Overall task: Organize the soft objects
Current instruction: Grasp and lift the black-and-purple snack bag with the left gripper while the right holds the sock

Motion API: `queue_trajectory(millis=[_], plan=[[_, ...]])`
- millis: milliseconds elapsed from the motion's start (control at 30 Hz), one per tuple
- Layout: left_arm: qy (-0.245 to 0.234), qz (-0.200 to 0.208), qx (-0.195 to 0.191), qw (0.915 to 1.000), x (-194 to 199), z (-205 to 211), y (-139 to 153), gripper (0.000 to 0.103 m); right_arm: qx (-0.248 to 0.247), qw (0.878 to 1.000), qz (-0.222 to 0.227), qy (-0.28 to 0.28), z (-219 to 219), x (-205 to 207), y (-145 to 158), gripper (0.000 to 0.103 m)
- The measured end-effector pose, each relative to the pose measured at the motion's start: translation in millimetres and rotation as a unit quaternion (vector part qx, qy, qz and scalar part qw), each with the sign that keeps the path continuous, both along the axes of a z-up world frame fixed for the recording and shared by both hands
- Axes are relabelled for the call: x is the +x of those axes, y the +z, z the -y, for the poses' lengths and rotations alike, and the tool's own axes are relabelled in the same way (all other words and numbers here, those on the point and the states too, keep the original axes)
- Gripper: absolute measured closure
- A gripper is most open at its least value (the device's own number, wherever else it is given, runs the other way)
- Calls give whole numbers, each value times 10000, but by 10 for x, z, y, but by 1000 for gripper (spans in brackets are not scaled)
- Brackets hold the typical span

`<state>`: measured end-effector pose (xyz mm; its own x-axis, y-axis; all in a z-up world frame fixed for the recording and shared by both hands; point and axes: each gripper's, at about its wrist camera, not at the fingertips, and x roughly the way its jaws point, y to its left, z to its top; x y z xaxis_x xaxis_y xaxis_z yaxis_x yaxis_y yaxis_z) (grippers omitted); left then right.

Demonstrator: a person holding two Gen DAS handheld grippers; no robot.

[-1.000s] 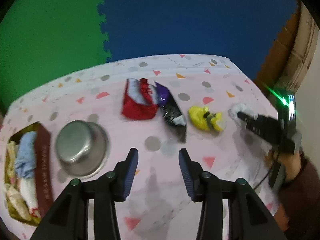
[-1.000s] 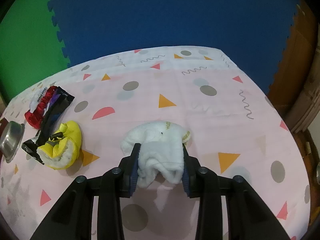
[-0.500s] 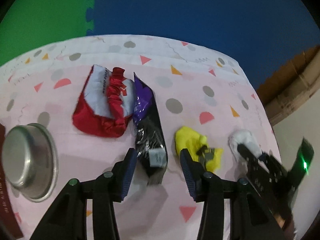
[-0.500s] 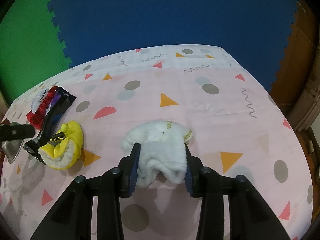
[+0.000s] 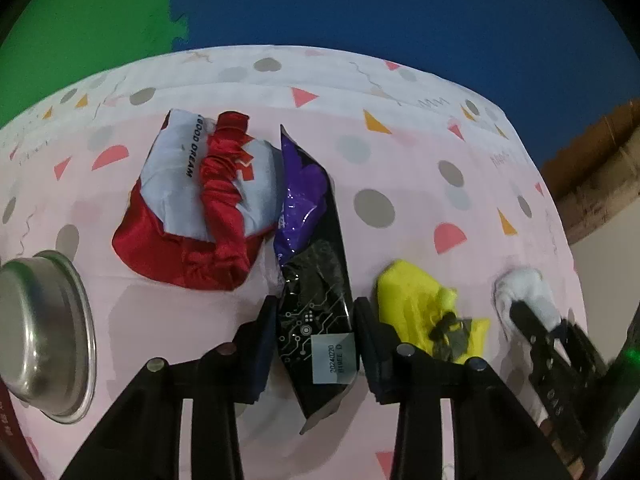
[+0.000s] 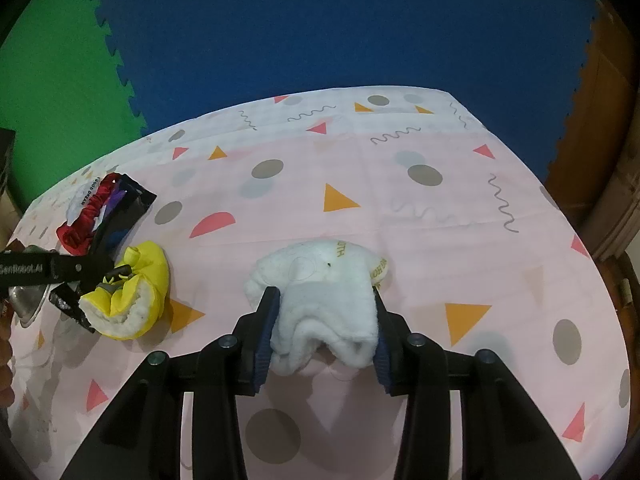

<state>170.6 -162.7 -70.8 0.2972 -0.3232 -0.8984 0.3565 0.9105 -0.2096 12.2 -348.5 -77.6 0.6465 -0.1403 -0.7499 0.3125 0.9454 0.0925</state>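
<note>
- Blue and green foam mats (image 6: 304,36) with jigsaw edges fill the background behind a table under a pink cloth (image 6: 360,208) printed with grey dots, orange and pink triangles and squiggles.
- Only the left wrist view shows the steel bowl (image 5: 44,336) clearly, upside down at the left edge, with a dark red box edge (image 5: 8,424) cut off below it.
- That view also reads the red satin pouch (image 5: 192,216), gathered and shiny, with a pale panel lettered "GOOD DREAM".
- Just beside it lies a glossy black and purple foil packet (image 5: 316,280) with a circuit print and a white date label.
- The left gripper (image 5: 316,320) straddles the packet's lower half; its jaws have just been closing, with the packet between them. Whether the pads press on the foil I cannot tell.
- A yellow fleece-lined bootie (image 5: 416,308) lies to the right of the packet, its dark toggle blurred.
- The right wrist view alone shows the white fluffy sock (image 6: 320,300) whole: folded, plush, with gold lettering on a band, near the table's middle.
- The right gripper (image 6: 324,320) is clenched on the sock, pads against both sides; its jaws have just been opening slightly.
- In that view the left gripper's finger (image 6: 60,270) crosses the bootie (image 6: 132,292) and hides most of the packet (image 6: 120,220).
- A brown door or panel (image 6: 600,128) is cut off at the right.
</note>
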Motion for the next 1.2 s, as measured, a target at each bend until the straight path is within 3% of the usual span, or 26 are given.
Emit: queue_trajectory(millis=[400,700,1200], plan=[[-316,299,-54,9990,-400,-164,238,69,5,10000,2,6,0,-10,-3,62],[-625,744,400,9945,-759,-405,471,69,-2,10000,-1,6,-4,-8,-2,62],[-55,1093,630,9920,-1085,-1227,813,69,-19,10000,-10,4,-11,-4,0,62]])
